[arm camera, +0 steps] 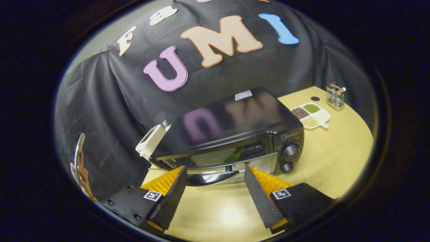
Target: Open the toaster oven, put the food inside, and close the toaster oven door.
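**A:** Where does the toaster oven [231, 134] sit?

**B:** On the wooden table [336, 158], just ahead of the gripper [215, 179]. Its door [231, 164] is hinged partway down, tilted toward the camera, with a gap along its top edge. The glossy door handle [211, 177] lies right between the two fingertips.

**A:** And the food?

**B:** Something green [235, 155] shows through the gap, inside the oven cavity. I cannot tell what it is.

**A:** Are the fingers clamping the handle?

**B:** No. They are spread wide, one at about 8 o'clock of the handle, the other at about 4 o'clock. The handle fills most of the space between the tips, but whether either tip touches it I cannot tell. They grasp nothing.

**A:** What else is around the oven?

**B:** Two control knobs [290, 151] sit on its front at 3 o'clock of the door. A white box-like object [151, 141] leans at the oven's 9 o'clock corner. At 2 o'clock, well apart, lies a white divided dish [310, 116] with dark, green and pale grains in its compartments. Beyond that stands a clear holder [335, 97]. At 9 o'clock, near the cloth, a hand [82, 176] holds up a phone [78, 154].
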`<state>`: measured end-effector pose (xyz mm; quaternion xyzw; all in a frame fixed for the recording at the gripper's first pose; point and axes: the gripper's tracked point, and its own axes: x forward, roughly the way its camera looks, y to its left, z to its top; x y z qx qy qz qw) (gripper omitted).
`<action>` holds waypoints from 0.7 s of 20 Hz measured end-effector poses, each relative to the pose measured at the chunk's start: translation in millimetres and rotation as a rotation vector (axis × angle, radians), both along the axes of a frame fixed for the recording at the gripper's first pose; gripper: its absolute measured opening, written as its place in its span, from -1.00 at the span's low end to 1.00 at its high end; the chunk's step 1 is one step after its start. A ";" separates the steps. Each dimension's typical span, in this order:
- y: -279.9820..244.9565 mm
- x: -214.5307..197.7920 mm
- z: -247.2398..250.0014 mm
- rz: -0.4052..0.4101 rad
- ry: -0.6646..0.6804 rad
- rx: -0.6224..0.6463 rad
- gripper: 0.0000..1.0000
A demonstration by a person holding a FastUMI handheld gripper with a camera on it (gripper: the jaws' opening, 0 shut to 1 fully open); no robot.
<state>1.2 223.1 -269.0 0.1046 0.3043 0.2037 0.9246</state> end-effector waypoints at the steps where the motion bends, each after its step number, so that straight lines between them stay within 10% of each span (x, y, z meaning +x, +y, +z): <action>1: 2.7 7.2 2.1 -0.002 -0.015 -0.003 1.00; 14: 5.8 20.8 2.1 -0.004 -0.041 0.011 1.00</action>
